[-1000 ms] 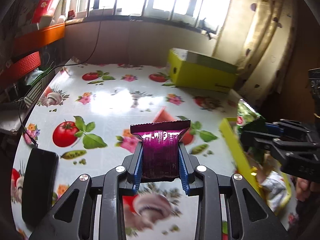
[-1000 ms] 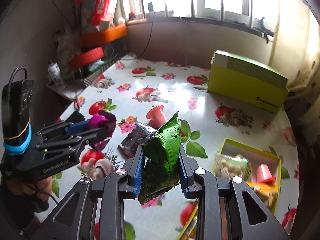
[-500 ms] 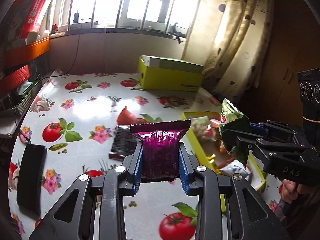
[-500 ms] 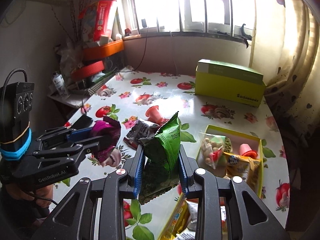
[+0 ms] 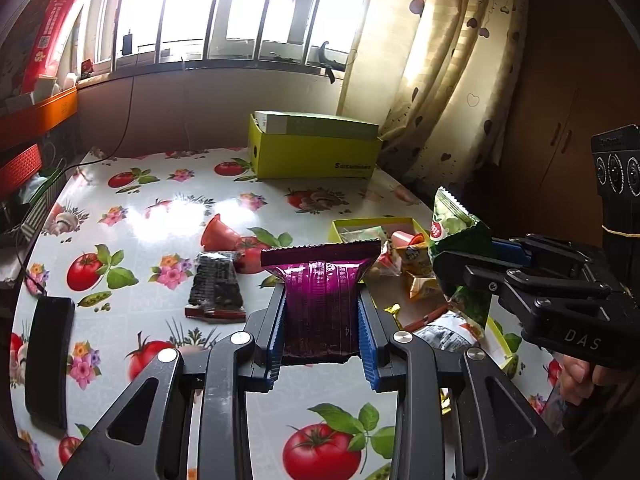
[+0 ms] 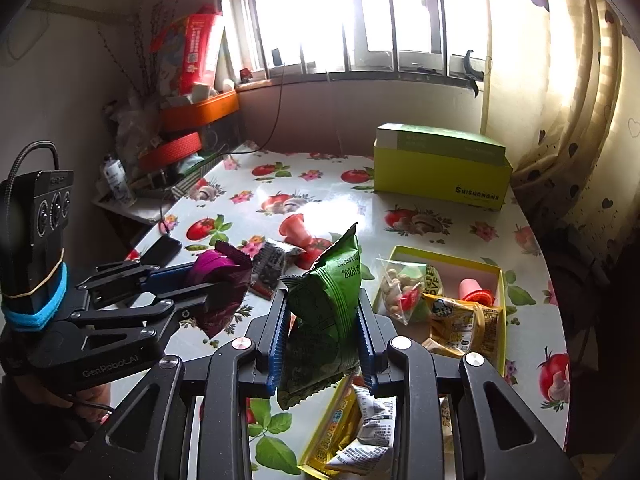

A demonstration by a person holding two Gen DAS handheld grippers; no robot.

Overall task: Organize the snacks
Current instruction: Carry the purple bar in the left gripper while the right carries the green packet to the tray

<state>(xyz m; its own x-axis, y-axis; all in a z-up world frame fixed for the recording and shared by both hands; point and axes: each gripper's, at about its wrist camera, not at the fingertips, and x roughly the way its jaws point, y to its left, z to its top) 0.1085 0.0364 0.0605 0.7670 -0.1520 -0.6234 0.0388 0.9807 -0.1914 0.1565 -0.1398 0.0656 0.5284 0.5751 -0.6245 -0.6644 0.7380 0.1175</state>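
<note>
The left tool (image 5: 322,316) is clamping a purple packet (image 5: 320,300); the right tool (image 6: 322,332) is clamping a green packet (image 6: 328,308) above the yellow tray (image 6: 502,320), black packet (image 5: 216,284) lying beside.

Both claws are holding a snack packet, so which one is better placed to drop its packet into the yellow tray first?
Right, probably. The right claw holds the green packet directly over the yellow tray. The left claw, gripping the purple packet, hangs over bare tablecloth beside it.
</note>
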